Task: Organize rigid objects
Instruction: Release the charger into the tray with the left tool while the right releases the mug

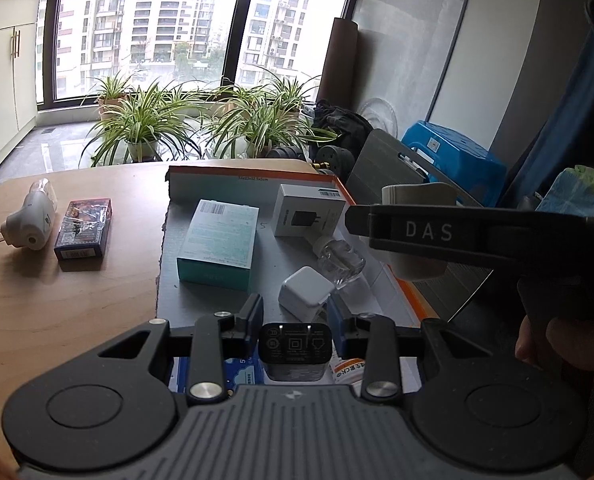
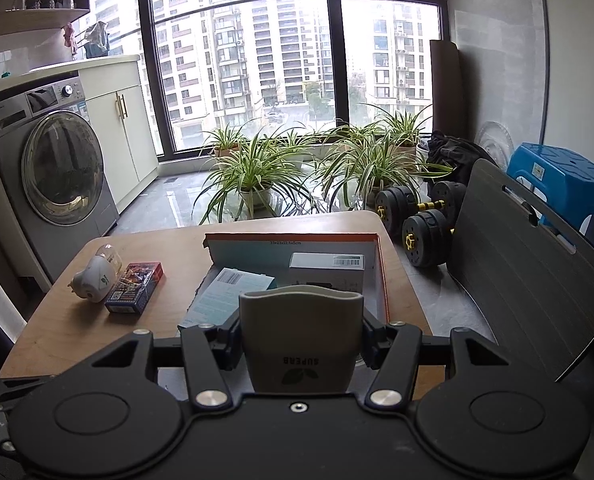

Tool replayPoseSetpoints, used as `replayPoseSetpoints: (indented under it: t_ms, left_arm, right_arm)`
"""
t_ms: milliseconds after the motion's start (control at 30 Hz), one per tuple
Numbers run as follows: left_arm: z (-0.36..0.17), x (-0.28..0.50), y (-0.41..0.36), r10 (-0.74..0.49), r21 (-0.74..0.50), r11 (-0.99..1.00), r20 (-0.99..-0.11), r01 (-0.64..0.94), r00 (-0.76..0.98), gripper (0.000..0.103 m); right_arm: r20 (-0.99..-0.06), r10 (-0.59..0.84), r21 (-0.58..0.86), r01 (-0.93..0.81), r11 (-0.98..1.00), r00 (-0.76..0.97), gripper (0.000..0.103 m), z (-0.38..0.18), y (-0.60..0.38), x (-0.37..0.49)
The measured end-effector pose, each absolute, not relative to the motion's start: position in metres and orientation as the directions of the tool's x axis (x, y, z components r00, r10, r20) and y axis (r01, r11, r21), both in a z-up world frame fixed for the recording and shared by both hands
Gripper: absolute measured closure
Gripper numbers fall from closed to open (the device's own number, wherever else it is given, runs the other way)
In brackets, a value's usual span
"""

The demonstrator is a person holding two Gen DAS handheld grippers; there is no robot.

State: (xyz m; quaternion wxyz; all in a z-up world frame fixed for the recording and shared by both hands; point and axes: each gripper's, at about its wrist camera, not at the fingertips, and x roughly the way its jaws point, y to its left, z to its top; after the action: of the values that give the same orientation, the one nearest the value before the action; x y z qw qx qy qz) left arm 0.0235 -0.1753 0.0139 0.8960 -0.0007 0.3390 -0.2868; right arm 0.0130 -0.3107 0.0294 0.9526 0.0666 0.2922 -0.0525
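Your left gripper [image 1: 295, 316] hides the near end of the cardboard box [image 1: 339, 184]; only scraps of blue and orange print show beneath the fingers, too cut off to name. In the right wrist view, the grey holder [image 2: 301, 334] blocks most of the box floor, and the white charger box [image 2: 328, 266] shows only its top edge.

Ahead of your left gripper, the open box holds a teal carton [image 1: 217, 238], the white charger box [image 1: 307, 210] beyond and to the right of it, a clear glass bottle [image 1: 343, 262] and a white plug cube [image 1: 305, 294] just beyond the fingertips. Outside the box, on the tabletop [image 1: 57, 320] to the left, lie a white plug-in device [image 1: 31, 216] and a dark card pack [image 1: 83, 228] side by side.

Your left gripper is clamped on a black charger [image 1: 295, 350], prongs facing the camera, low over the near end of the box. Your right gripper [image 2: 301, 338] grips the grey holder by its sides, rim away from you, above the box's near right part; from the left view it reaches in from the right, with your hand [image 1: 553, 340] on its handle at the frame edge.
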Motion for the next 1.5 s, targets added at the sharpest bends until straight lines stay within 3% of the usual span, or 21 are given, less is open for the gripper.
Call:
replayPoseSetpoints:
  t_ms: [1100, 1267, 1367, 1500]
  left_arm:
    - [-0.003, 0.036, -0.185, -0.524, -0.195, 0.820, -0.636, 0.538, 0.567, 0.067]
    - [-0.007, 0.038, -0.185, -0.542, -0.223, 0.810, -0.639, 0.543, 0.546, 0.067]
    - [-0.003, 0.037, -0.183, -0.551, -0.230, 0.809, -0.619, 0.541, 0.560, 0.054]
    - [0.006, 0.037, -0.174, -0.527, -0.219, 0.832, -0.600, 0.510, 0.602, 0.027]
  right_arm:
    - [-0.660, 0.021, 0.104, 0.064, 0.993, 0.751, 0.037, 0.009, -0.319, 0.095]
    - [-0.647, 0.004, 0.097, 0.077, 0.992, 0.762, 0.029, 0.012, -0.323, 0.097]
    - [-0.626, -0.019, 0.086, 0.094, 0.992, 0.780, 0.029, 0.021, -0.324, 0.089]
    - [-0.592, -0.034, 0.083, 0.102, 0.991, 0.805, 0.024, 0.034, -0.321, 0.075]
